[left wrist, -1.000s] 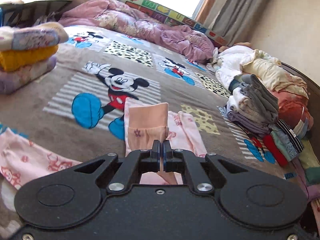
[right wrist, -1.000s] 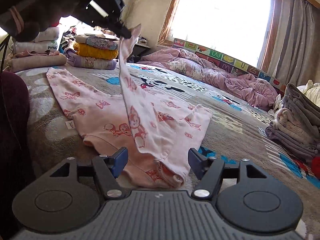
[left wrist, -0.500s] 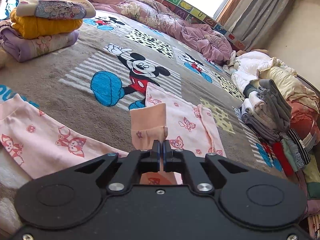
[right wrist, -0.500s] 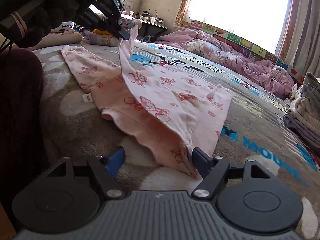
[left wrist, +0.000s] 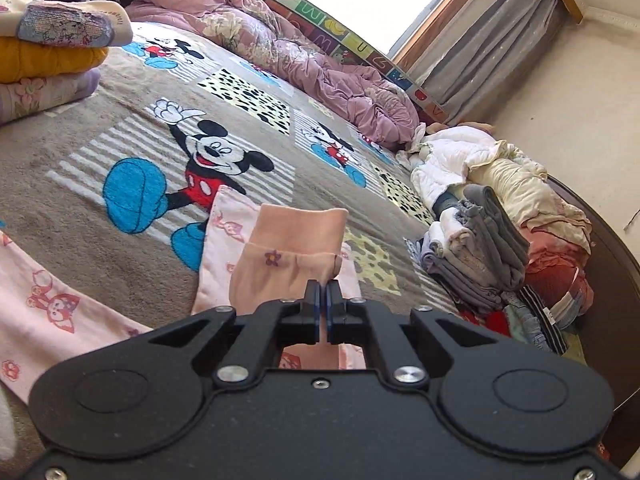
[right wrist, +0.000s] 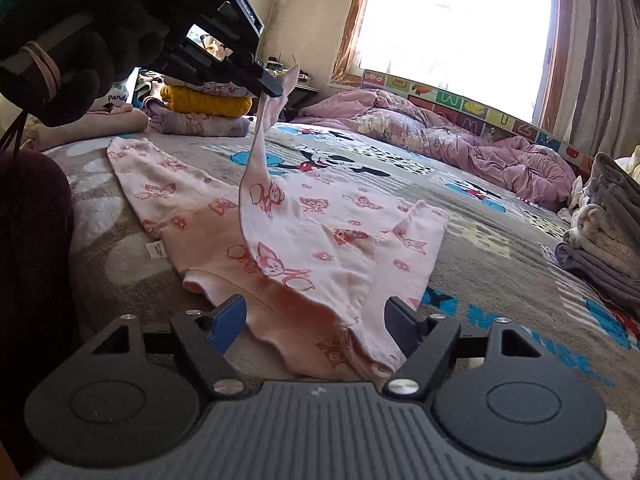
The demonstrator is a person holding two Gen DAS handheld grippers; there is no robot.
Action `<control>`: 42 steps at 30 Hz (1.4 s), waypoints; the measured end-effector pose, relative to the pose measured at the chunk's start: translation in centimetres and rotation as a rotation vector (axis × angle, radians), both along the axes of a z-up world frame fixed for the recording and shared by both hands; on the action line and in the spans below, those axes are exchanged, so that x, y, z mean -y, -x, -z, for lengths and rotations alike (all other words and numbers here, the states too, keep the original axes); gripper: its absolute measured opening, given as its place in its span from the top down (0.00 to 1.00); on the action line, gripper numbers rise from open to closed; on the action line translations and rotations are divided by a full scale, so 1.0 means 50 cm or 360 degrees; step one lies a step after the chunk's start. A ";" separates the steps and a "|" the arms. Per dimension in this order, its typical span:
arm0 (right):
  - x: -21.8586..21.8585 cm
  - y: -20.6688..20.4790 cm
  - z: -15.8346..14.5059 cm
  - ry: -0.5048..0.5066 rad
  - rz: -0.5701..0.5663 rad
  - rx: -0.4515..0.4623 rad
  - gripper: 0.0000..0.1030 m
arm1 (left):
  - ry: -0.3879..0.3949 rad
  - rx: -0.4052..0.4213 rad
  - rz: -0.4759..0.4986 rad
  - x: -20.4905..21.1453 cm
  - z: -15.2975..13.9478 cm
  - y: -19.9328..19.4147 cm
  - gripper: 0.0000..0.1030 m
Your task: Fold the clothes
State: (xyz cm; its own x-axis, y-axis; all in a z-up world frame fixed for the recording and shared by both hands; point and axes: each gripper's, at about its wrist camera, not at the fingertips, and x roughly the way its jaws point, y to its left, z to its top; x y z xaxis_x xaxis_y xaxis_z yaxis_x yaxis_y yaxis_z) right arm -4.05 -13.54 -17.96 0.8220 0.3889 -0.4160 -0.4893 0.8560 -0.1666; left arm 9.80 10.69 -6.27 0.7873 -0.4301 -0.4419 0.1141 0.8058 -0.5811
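A pink child's garment (right wrist: 320, 240) with red cartoon prints lies spread on the bed blanket. My left gripper (left wrist: 322, 294) is shut on its peach cuff (left wrist: 292, 248), holding that sleeve up off the bed. In the right wrist view the same left gripper (right wrist: 276, 90), held by a dark-gloved hand (right wrist: 76, 40), lifts the sleeve end high at the upper left. My right gripper (right wrist: 316, 320) is open, low over the garment's near hem, one finger on each side of the bunched edge. The other sleeve (left wrist: 48, 312) lies flat at the left.
Folded clothes (left wrist: 52, 52) are stacked at the far left of the bed. A second folded pile (left wrist: 480, 256) and loose laundry (left wrist: 500, 176) sit along the right edge. A crumpled purple quilt (left wrist: 300, 56) lies under the window. The Mickey Mouse blanket (left wrist: 120, 152) covers the bed.
The left gripper has kept its hold on the cuff and swung the sleeve over the garment's body. The right gripper has stayed open by the hem, shifting slightly.
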 end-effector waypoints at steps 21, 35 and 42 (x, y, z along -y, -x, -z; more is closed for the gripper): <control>0.051 -0.041 -0.014 -0.0320 0.0033 -0.0249 0.45 | -0.0001 -0.0134 0.0075 0.195 0.089 -0.234 0.99; 0.061 -0.057 -0.006 -0.0331 0.0124 -0.0318 0.46 | -0.0191 -0.0140 0.0108 0.242 0.130 -0.286 0.99; 0.063 -0.057 -0.005 -0.0279 0.0196 -0.0263 0.45 | -0.0419 -0.0126 0.0175 0.291 0.148 -0.299 0.99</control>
State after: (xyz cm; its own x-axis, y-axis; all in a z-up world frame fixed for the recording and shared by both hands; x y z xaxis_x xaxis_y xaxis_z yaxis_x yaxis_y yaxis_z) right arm -1.19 -16.70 -17.72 0.7940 0.3684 -0.4835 -0.3882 0.9194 0.0632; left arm 24.74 -3.87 -13.69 0.7010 -0.3730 -0.6079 0.1714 0.9154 -0.3641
